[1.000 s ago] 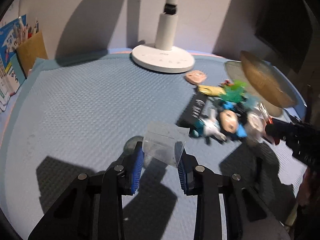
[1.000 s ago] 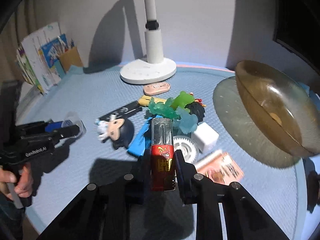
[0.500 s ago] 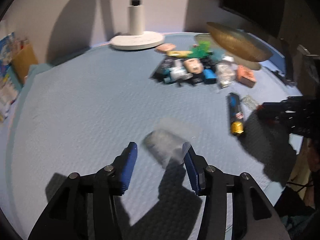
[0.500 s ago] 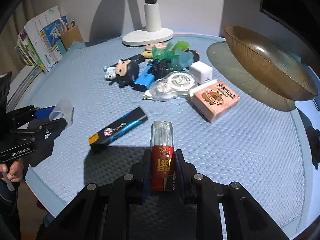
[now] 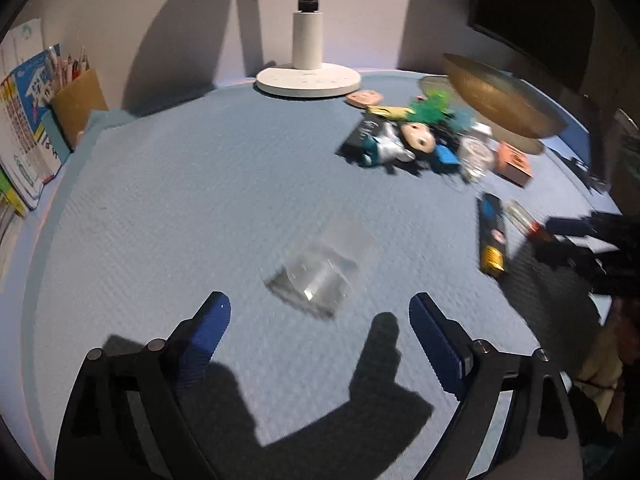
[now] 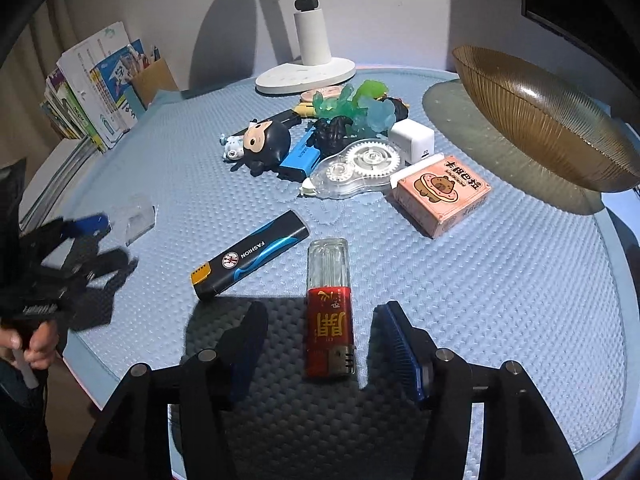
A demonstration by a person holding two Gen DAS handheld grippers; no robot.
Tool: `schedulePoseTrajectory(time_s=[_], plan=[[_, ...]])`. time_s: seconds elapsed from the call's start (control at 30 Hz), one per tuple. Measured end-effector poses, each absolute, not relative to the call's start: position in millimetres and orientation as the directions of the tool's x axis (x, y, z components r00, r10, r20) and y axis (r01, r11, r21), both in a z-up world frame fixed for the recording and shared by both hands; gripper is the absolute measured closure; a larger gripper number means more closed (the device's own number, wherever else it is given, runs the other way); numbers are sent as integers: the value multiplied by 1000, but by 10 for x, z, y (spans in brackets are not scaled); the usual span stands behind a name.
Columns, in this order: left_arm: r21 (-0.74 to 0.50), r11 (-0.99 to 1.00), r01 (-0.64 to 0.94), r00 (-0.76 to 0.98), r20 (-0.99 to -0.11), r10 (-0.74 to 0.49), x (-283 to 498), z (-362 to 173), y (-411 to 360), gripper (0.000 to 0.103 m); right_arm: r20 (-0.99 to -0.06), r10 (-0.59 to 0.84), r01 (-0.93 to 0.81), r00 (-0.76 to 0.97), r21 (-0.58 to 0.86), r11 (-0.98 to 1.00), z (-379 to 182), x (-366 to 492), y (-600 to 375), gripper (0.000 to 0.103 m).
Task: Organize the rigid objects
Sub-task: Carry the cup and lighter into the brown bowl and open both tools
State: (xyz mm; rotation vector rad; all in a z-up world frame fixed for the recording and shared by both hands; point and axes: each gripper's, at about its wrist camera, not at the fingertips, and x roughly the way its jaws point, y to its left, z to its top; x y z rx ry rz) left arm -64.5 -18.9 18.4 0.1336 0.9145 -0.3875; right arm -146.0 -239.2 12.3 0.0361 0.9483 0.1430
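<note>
A clear plastic box (image 5: 324, 268) lies on the blue mat just ahead of my open left gripper (image 5: 320, 312), apart from both fingers; it also shows in the right wrist view (image 6: 134, 218). A red and clear lighter (image 6: 330, 308) lies on the mat between the fingers of my open right gripper (image 6: 320, 332), touching neither. A black and blue lighter (image 6: 250, 256) lies just left of it, also seen in the left wrist view (image 5: 492, 234). A pile of small toys (image 6: 340, 128) sits further back.
A white lamp base (image 6: 306, 74) stands at the back. An amber ribbed bowl (image 6: 544, 120) is at the right. A pink box (image 6: 440, 194), a tape dispenser (image 6: 356, 170) and a white charger (image 6: 412, 146) lie near the pile. Books and a pencil holder (image 6: 100, 92) stand at the left edge.
Both grippers have opened. The left let the clear box down on the mat; the right let the red lighter down near the front edge, beside the black and blue lighter.
</note>
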Motion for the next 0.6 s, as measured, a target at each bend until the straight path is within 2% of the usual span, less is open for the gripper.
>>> schedulePoseTrajectory(time_s=[0.13, 0.2, 0.23, 0.27, 0.3, 0.33, 0.37, 0.5, 0.6], plan=[[-135, 915, 381, 514, -791, -331, -485, 156, -167, 15, -802, 121, -101, 584, 76, 992, 104, -1442, -2378, 45], [-145, 901, 409, 500, -790, -355, -502, 154, -226, 31, -797, 111, -104, 593, 61, 993, 94, -1424, -2341, 45], [-153, 892, 426, 491, -789, -370, -519, 151, -274, 47, -797, 102, -105, 596, 49, 993, 87, -1411, -2319, 51], [-151, 888, 434, 489, -788, -373, -536, 152, -302, 54, -797, 78, -103, 599, 20, 994, 79, -1402, -2286, 66], [-143, 889, 435, 493, -788, -369, -560, 158, -329, 63, -797, 54, -104, 602, -10, 995, 76, -1400, -2255, 72], [-138, 890, 434, 496, -788, -364, -576, 165, -352, 63, -792, 45, -115, 609, -31, 993, 86, -1408, -2215, 79], [-142, 890, 433, 497, -787, -366, -582, 175, -365, 63, -790, 53, -123, 611, -28, 992, 92, -1416, -2207, 81], [-147, 890, 431, 528, -759, -381, -633, 369, -415, 63, -773, 70, -118, 631, -5, 993, 204, -1459, -2279, 81], [-133, 884, 449, 574, -715, -399, -604, 706, -528, 63, -708, 72, -78, 703, 24, 997, 569, -1511, -2539, 81]])
